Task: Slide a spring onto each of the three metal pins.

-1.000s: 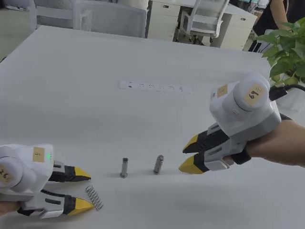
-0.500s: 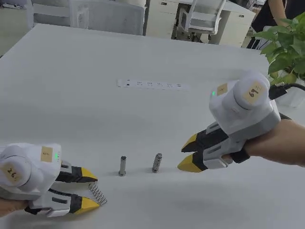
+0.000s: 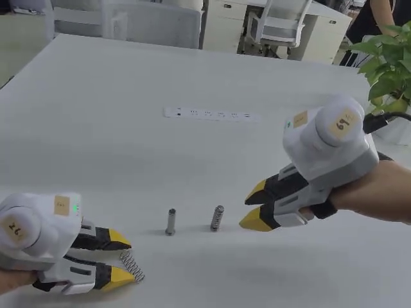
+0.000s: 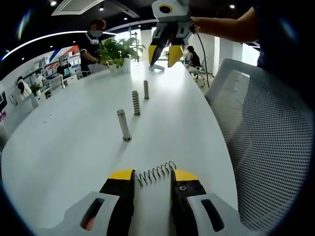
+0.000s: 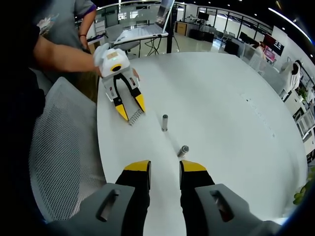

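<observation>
Here, loose spring [image 4: 156, 173] between left gripper [image 4: 152, 176] jaws; bare pin [image 4: 123, 126] beyond

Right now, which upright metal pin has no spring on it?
The smooth silver pin nearest the left tongs; the two pins beyond it each wear a coiled spring.

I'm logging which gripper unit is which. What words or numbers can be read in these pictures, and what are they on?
"69": handwritten on the large yellow sticker of the right gripper, head view; the digits sit tilted.
"26": handwritten on the large yellow sticker of the left gripper, also tilted.
Smaller sticker on the right gripper and on the left: too small to read.
Nothing else is legible.
</observation>
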A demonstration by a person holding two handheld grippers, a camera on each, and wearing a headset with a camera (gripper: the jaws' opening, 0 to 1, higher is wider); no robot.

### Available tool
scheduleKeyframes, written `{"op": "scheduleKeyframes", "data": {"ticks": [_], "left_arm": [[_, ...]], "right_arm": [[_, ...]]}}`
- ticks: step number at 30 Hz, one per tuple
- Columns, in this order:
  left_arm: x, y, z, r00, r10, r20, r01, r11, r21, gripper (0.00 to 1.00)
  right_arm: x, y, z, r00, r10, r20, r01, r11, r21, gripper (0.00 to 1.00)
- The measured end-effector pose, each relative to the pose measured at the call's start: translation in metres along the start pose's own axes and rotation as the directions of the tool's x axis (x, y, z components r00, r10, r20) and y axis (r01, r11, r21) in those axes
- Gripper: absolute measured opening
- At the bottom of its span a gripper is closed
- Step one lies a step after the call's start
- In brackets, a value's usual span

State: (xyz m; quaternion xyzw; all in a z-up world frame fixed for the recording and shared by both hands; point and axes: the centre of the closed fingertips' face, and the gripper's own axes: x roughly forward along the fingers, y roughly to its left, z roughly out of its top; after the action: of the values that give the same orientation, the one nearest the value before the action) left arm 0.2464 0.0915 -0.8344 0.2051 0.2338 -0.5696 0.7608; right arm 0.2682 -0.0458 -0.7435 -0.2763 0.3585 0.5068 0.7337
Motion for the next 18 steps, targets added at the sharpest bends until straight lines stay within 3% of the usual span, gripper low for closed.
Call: {"op": "scheduleKeyframes", "data": {"ticks": [7,11,14,18], "left_arm": [[-0.004,-0.006,-0.008,0.9999,0.004,-0.013,-0.004,1.0,-0.009,0.21],[-0.005,-0.01,-0.016,0.9991,0.015,-0.04,-0.014,1.0,0.01,0.16],[-0.007,-0.008,-0.015,0.9992,0.025,-0.032,-0.025,1.0,0.007,0.13],[-0.009,-0.002,-0.008,0.9988,0.05,-0.003,-0.05,0.998,0.025,0.22]], "right_arm": [[0.0,0.001,0.002,1.0,0.003,0.003,-0.003,1.0,-0.005,0.21],[0.001,0.003,0.004,0.9999,0.008,0.006,-0.008,1.0,-0.008,0.21],[0.003,0.004,0.004,0.9999,0.013,0.007,-0.013,1.0,-0.009,0.21],[0.003,0.005,0.003,0.9999,0.016,0.005,-0.016,1.0,-0.01,0.21]]}}
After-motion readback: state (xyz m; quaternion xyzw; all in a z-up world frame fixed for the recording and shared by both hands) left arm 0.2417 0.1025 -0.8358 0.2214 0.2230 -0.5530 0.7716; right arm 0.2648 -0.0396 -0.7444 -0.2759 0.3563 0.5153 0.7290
